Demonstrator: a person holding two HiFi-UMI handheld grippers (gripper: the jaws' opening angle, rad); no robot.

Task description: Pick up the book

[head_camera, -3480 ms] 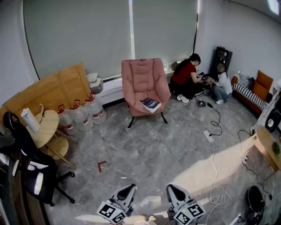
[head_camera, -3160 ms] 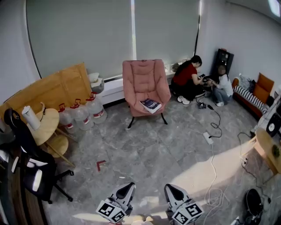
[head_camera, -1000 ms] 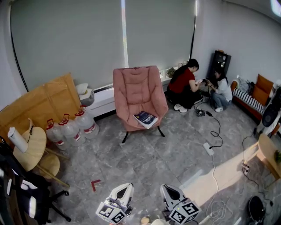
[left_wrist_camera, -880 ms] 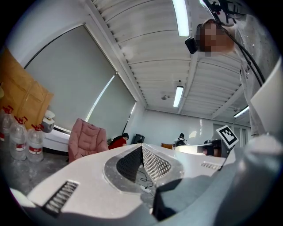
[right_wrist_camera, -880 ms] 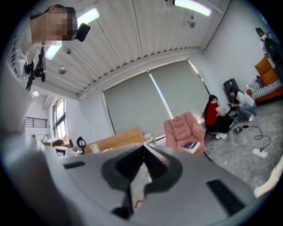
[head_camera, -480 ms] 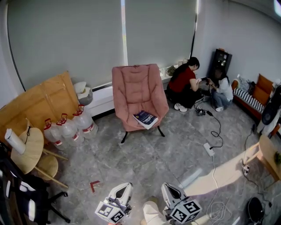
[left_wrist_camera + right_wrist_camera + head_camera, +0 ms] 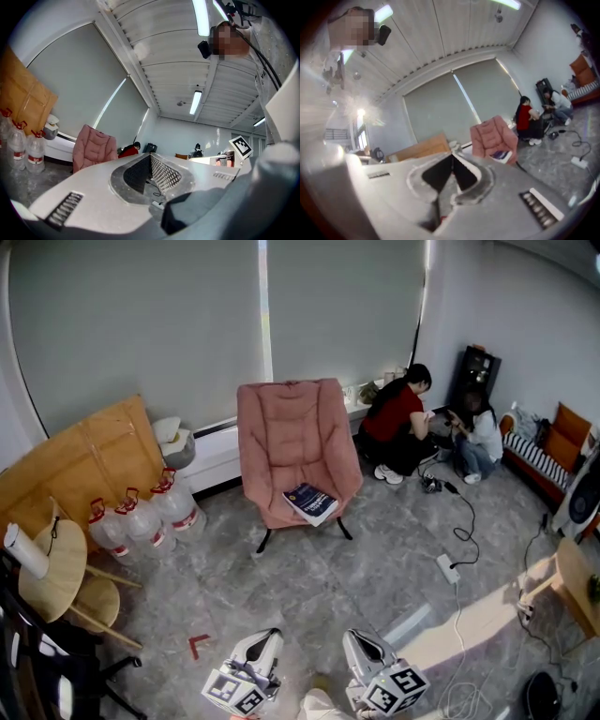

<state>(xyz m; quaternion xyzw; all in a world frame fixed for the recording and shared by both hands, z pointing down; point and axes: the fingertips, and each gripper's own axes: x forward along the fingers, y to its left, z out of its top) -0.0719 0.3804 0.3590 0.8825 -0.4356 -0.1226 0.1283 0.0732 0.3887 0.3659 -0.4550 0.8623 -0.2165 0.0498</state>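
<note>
A dark blue book (image 7: 312, 502) lies flat on the seat of a pink padded chair (image 7: 293, 446) at the far side of the grey floor; it also shows as a book (image 7: 502, 154) in the right gripper view. My left gripper (image 7: 270, 637) and right gripper (image 7: 354, 637) are side by side at the bottom of the head view, well short of the chair. Both point toward it. The left gripper (image 7: 150, 155) has its jaws together with nothing between them, and so has the right gripper (image 7: 451, 156). In the left gripper view only the chair (image 7: 93, 149) shows.
Three water jugs (image 7: 141, 518) and leaning wooden boards (image 7: 84, 460) stand left of the chair, with a round wooden table (image 7: 52, 568) nearer. Two people (image 7: 422, 418) crouch at the back right. A power strip (image 7: 447, 568) and cables lie on the floor at the right.
Both grippers and the head view have advanced toward the chair, which with the book sits slightly lower and larger in frame. Both grippers stay shut.
</note>
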